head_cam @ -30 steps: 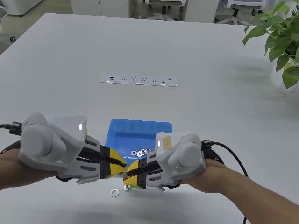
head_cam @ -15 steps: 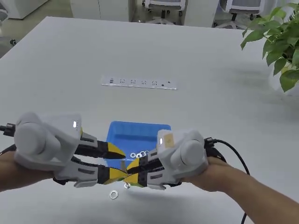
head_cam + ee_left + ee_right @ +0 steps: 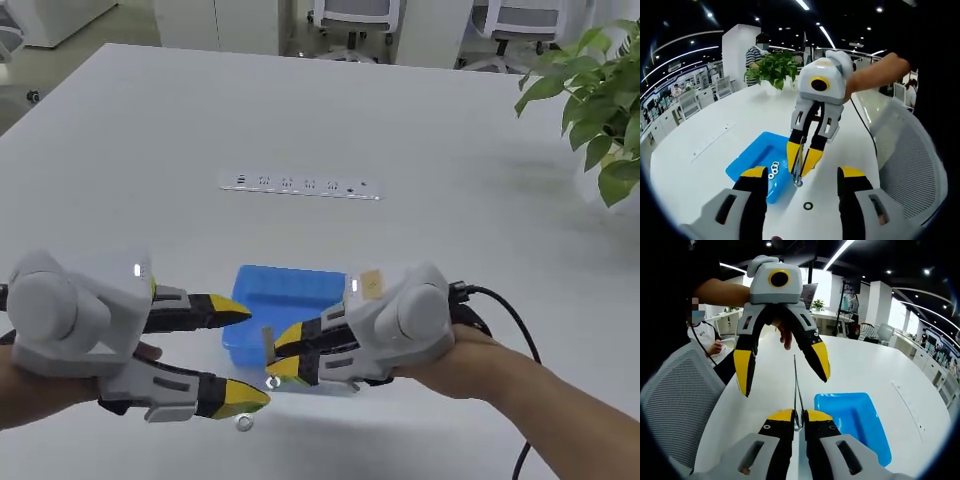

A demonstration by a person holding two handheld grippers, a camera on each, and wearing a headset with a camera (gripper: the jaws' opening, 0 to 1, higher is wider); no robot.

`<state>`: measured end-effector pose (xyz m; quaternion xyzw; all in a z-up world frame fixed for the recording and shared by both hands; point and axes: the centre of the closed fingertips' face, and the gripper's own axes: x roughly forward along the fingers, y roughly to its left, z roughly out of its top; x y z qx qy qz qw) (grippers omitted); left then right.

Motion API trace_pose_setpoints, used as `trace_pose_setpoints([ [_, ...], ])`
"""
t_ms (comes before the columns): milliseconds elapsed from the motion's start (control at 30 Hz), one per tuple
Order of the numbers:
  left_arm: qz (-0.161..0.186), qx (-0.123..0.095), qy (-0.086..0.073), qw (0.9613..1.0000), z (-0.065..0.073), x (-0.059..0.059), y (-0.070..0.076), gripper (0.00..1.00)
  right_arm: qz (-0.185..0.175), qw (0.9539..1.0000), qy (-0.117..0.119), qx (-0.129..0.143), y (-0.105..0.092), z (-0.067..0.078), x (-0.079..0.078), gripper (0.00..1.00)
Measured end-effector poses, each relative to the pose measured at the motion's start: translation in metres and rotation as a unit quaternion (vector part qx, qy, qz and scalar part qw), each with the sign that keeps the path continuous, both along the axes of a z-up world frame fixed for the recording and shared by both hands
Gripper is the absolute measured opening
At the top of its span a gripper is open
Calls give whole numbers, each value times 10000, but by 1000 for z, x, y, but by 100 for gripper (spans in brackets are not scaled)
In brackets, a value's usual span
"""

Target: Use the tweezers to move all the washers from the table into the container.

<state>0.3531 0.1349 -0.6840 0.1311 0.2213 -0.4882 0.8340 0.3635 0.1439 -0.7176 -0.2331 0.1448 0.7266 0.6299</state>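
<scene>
Half a second ago your two grippers are nosed together over the near edge of the container; now they are parted. Your left gripper has let go and pulled back toward 9 o'clock. Its fingers are spread wide and hold nothing, as the right gripper view shows from the front.

Your right gripper has its fingers closed tight on the tweezers. The tweezers run straight out along those fingers, and the tip points down at the worktop just off the container's near edge.

This reads as the tweezers now being carried by the right gripper alone, so the left is free.

A small ring sits right at the tweezers' tip and looks like a washer. You cannot tell from these views whether the tip has pinched it or whether it lies on the worktop beneath.

A second washer lies loose on the worktop at about 7 o'clock from the tip, near it but not touching. In the left gripper view a little cluster of washers already rests inside the container, by its near wall.

So the job looks partly done, with one or two washers left to move. The container is at 12 o'clock from the tip and close, so each carry should be short. The tweezers' hold in the fingers looks like the weak point.
</scene>
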Motion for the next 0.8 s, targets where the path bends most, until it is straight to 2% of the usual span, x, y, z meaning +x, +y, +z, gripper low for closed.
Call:
trace_pose_setpoints([
  [167, 258, -206, 3, 9995, 4, -1, 5, 69, -49, 10000, -20, 61, 1, 6, 6, 9],
  [433, 493, -338, -38, 9982, 5, -2, 9, 81, -116, 9998, -77, 141, 4, 13, 18, 9],
  [800, 638, -465, -53, 9969, 7, -3, 13, 90, -229, 9993, -145, 239, 8, 19, 40, 9],
])
